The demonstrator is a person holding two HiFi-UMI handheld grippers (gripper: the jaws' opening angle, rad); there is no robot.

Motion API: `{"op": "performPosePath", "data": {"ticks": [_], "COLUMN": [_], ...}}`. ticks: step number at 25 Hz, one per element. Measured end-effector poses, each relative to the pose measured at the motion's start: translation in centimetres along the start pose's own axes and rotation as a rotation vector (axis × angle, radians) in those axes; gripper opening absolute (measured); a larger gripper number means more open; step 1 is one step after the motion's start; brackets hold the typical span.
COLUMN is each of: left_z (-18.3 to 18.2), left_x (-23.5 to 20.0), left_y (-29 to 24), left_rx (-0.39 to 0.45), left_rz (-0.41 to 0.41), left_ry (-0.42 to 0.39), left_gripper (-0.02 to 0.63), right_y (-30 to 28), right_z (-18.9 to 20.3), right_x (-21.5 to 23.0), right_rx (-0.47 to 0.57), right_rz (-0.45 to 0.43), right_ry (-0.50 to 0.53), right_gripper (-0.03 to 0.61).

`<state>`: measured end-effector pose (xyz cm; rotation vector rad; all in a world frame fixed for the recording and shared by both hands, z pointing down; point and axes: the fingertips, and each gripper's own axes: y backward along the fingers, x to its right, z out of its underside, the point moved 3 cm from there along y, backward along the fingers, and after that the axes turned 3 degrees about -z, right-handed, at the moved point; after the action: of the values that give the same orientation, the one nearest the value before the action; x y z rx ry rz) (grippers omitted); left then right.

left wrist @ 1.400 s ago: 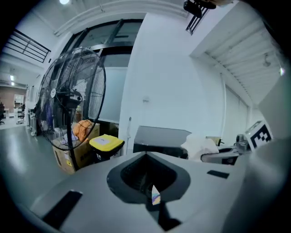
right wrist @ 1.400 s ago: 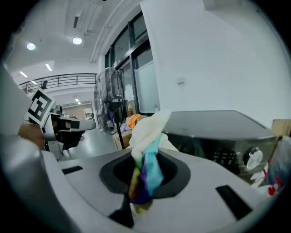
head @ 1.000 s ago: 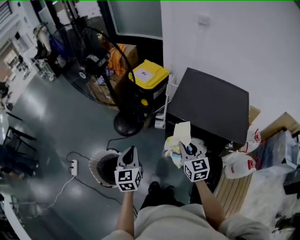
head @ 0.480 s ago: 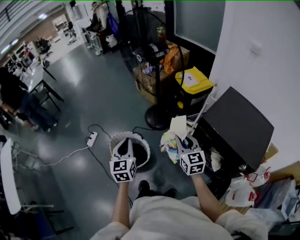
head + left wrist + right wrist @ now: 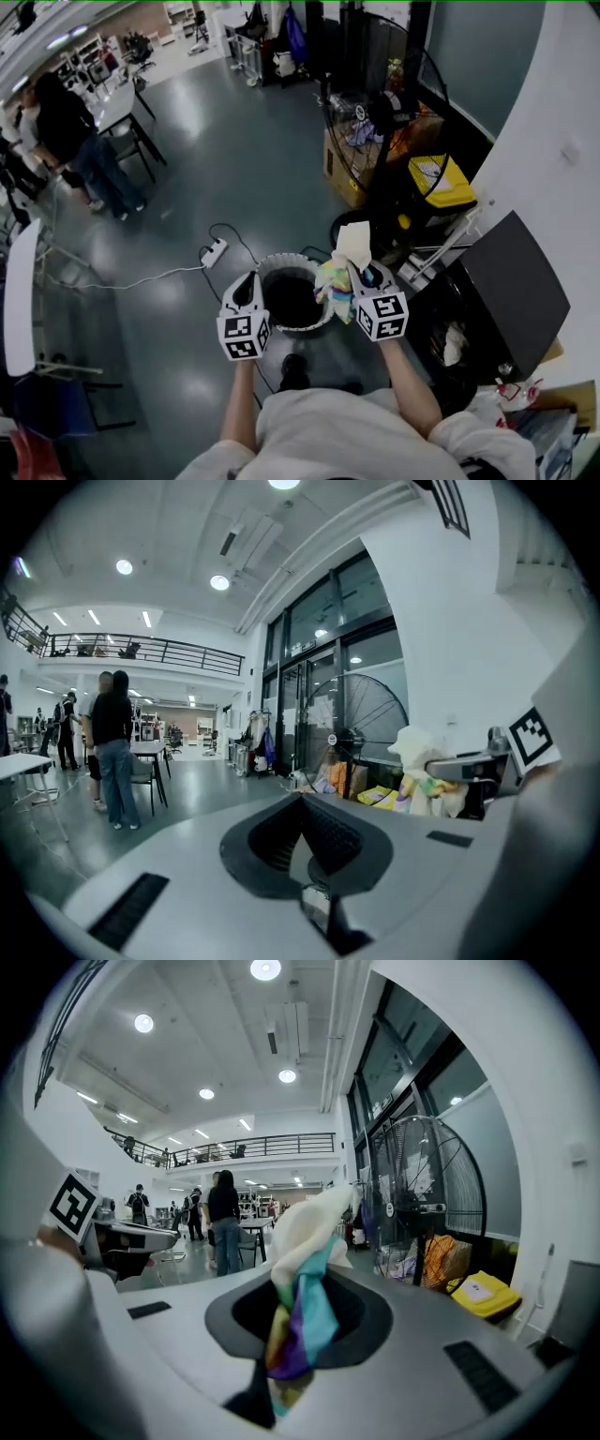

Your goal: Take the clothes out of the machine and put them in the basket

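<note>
The bundle of clothes (image 5: 337,274) is clamped in my right tongs (image 5: 360,276). A white piece sticks up at the top, and folds of purple, teal, yellow and green hang below it. In the right gripper view the cloth fills the gap between the jaws, which press on it from both sides.

In the head view the bundle overlaps the right-hand rim of the basket (image 5: 284,257). This is a round, pale laundry basket with a dark inside, standing on the grey floor (image 5: 187,169). I cannot tell how high above the rim the bundle hangs.

My left tongs (image 5: 247,283) sit level with the right ones, over the basket's left edge. They are closed and carry nothing; in the left gripper view their ribbed pads (image 5: 330,834) meet at the far end.

The machine (image 5: 514,281), a black box, stands off to my right against the white wall (image 5: 562,112), apart from the basket. A pale scrap (image 5: 453,343) shows in its dark front, too small for me to tell what it is.

Beyond the basket stands a large cage fan (image 5: 361,112), with a yellow-lidded bin (image 5: 433,178) just beside it and a cardboard box (image 5: 339,169) at its foot. A white power strip (image 5: 213,252) lies on the floor to the left of the basket, its cable trailing away. Far off on the left, people (image 5: 75,131) stand near some tables.
</note>
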<state>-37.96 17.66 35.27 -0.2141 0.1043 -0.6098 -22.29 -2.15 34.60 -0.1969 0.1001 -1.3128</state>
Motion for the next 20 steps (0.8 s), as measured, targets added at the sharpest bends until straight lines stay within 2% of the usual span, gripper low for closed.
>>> {"op": "performPosePath", "data": {"ticks": [9,20], "left_z": [0.0,5.3], "left_x": [-10.5,-14.4], "left_y": [-4.1,-9.6], "left_rx": [-0.004,-0.104], "left_rz": [-0.025,0.037], "left_ry": [0.008,0.044], "left_gripper": [0.017,0.017], "right_y": [-10.8,-18.7], "right_z": [1.6,9.3], "right_x": [-5.9,-8.8], "right_rx": [-0.056,-0.227], "right_rz": [-0.049,-0.059], "right_ry": [-0.011,-0.054], "right_gripper": [0.078,0.078]}}
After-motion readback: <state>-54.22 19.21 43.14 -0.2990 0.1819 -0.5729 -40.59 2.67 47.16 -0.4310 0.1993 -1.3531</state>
